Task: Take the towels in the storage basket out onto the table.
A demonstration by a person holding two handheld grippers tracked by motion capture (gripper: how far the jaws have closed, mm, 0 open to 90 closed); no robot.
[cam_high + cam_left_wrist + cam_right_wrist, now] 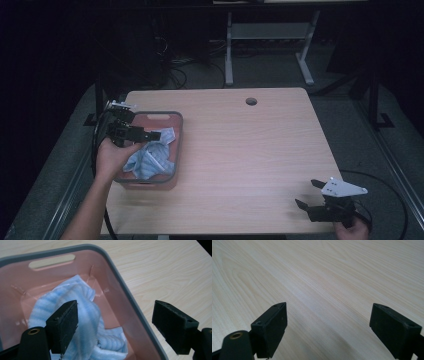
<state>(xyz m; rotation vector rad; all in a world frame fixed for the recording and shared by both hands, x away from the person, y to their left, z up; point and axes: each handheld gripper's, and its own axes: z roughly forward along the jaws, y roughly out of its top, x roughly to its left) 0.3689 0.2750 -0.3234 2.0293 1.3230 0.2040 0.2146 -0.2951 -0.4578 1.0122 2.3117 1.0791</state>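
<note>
A pink bin with a grey rim [178, 131] [130, 297] sits at the table's left side. A blue-and-white striped cloth [150, 157] [87, 315] lies crumpled inside it. My left gripper [152, 135] [115, 322] hovers over the bin, open, one jaw above the cloth and the other beyond the rim over the table. My right gripper [309, 194] [328, 327] is open low over bare wood near the table's front right corner, with nothing between its jaws.
The light wood table [250, 150] has a round cable hole [251, 101] near its far edge. Behind the table stand a white desk frame [270, 45] and loose cables [175, 70] on the dark floor.
</note>
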